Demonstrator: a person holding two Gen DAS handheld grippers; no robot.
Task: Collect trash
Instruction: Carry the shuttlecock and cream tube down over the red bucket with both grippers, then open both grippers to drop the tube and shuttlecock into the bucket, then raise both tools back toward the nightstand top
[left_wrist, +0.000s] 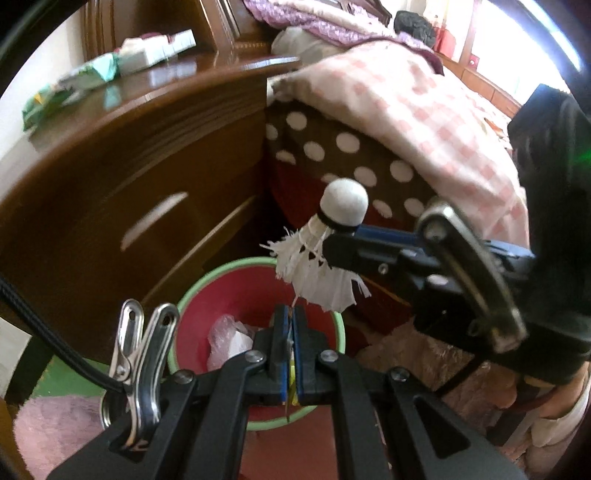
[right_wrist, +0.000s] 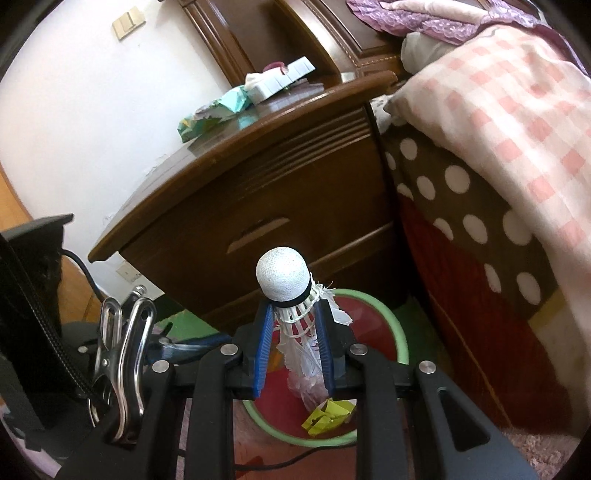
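Note:
A worn white shuttlecock (right_wrist: 284, 280) with frayed feathers sits cork-up between the blue pads of my right gripper (right_wrist: 293, 306), which is shut on it. In the left wrist view the same shuttlecock (left_wrist: 325, 236) hangs in the right gripper (left_wrist: 334, 242) above a red bin with a green rim (left_wrist: 207, 277). My left gripper (left_wrist: 291, 314) is shut just over the bin's mouth. A strip of yellow shows through the slit behind its pads. Inside the bin (right_wrist: 400, 332) lie a pinkish plastic bag (left_wrist: 225, 336) and a crumpled yellow paper (right_wrist: 328, 417).
A dark wooden nightstand (right_wrist: 277, 166) stands right behind the bin, with green wrappers (right_wrist: 214, 110) and a white box (right_wrist: 280, 79) on top. The bed with a pink checked blanket (right_wrist: 498, 110) and dotted sheet closes in on the right. A pink rug (left_wrist: 48, 424) lies at near left.

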